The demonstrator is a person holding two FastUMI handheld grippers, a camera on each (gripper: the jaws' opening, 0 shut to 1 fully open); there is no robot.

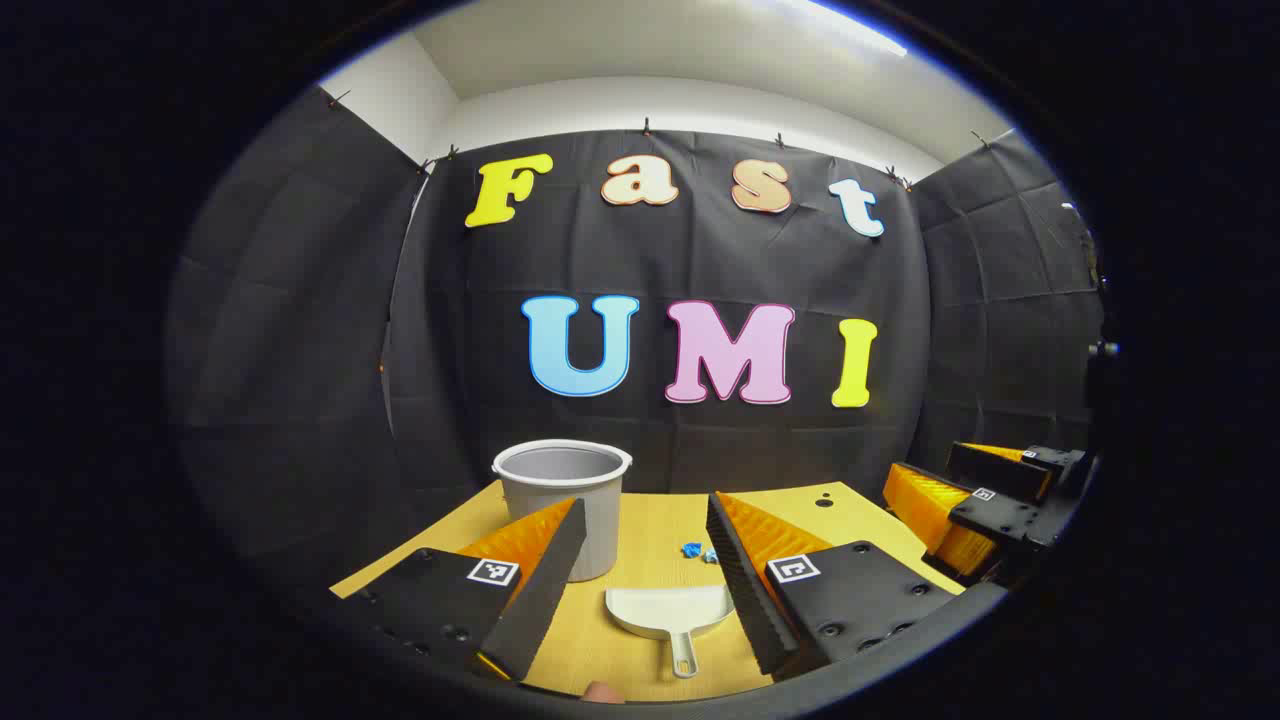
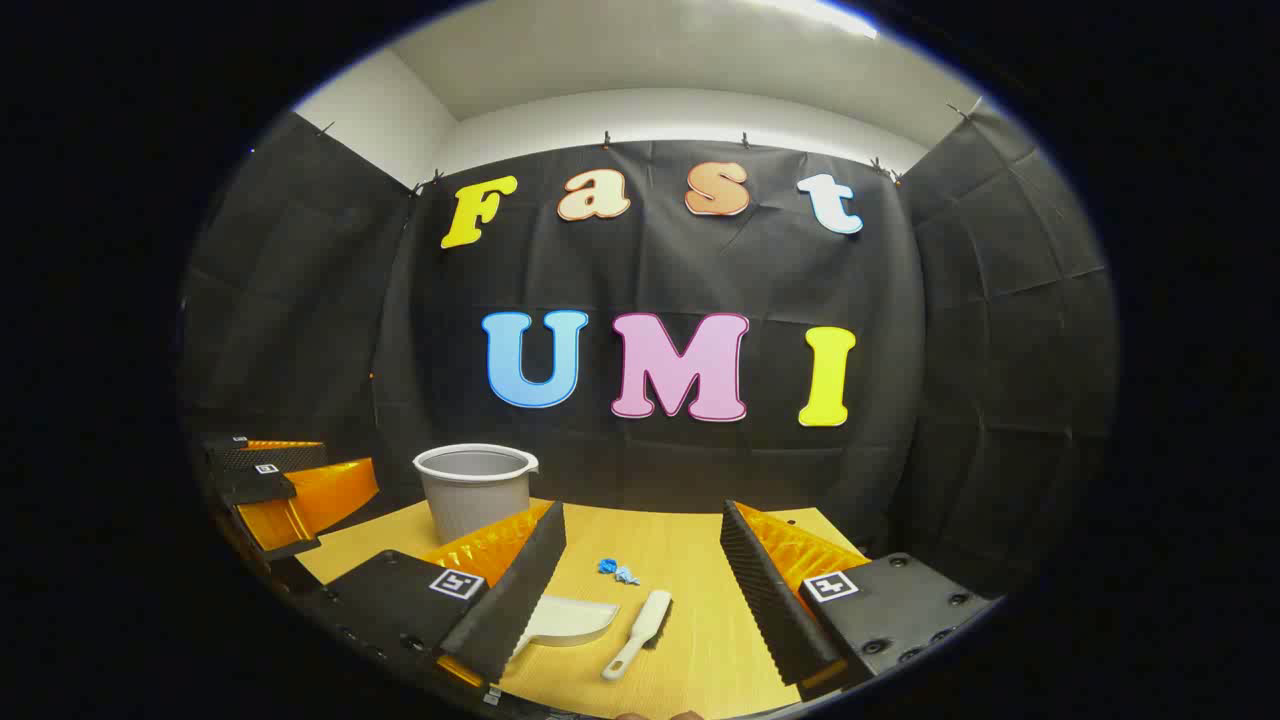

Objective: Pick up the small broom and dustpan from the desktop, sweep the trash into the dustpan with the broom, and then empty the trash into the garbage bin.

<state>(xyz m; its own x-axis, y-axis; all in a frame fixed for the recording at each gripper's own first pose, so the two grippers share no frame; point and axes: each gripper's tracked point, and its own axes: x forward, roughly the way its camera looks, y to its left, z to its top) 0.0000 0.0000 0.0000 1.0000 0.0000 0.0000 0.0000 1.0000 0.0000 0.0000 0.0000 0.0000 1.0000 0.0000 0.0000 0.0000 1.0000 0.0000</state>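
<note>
Right now we hold both tools above the near edge of the yellow wooden desktop [image 2: 700, 560], nothing picked up yet. Our left gripper [image 1: 640, 570] has its jaws spread wide and empty, with the white plastic dustpan [image 1: 668, 610] lying flat on the desk between the fingers, handle pointing back at us. Our right gripper [image 2: 640, 580] is likewise wide open and empty; the small white broom [image 2: 640, 618] lies just beside the dustpan [image 2: 570, 620], on its right, its handle angled towards us.

The trash, a few small blue crumpled scraps [image 2: 618, 571], sits just beyond both tools, near the middle of the desk.

We judge the main risk to be the dustpan's thin, low handle: a pinch coming down off-centre could skid it across the smooth desk or tip the pan. The broom lies so close to the pan that closing on it may nudge the pan too. The light scraps could scatter if we sweep fast.

The grey round plastic garbage bin [image 1: 565, 505] stands upright at the back left; from this low angle we cannot tell what it holds.
</note>
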